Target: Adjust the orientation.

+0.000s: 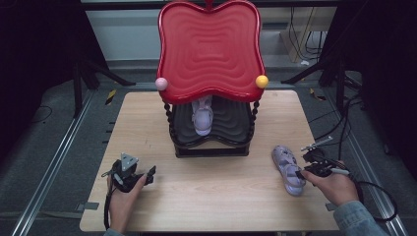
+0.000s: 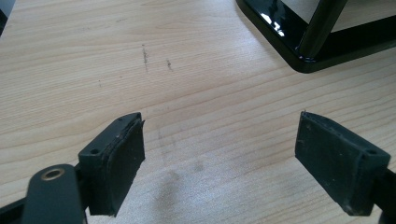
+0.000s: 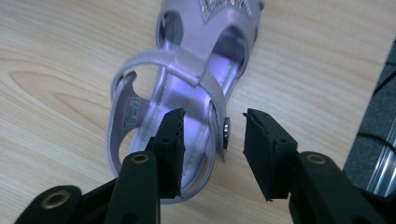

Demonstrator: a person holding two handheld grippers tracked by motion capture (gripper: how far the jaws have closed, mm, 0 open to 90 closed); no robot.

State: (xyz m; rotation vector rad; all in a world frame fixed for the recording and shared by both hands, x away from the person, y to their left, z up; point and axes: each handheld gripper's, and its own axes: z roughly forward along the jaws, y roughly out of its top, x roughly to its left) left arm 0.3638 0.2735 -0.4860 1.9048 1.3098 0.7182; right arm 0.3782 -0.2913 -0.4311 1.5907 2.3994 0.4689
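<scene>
Right gripper [image 3: 212, 140] jaws part-open astride the lilac sandal's [image 3: 187, 88] heel side strap, not clamped.

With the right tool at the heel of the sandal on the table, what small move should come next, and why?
Probably close the right tool on the side wall at the heel of the lavender sandal. One jaw sits inside the heel and the other outside, with gaps to the wall, so nothing is gripped. The matching sandal already lies on the lower shelf of the red rack.
</scene>
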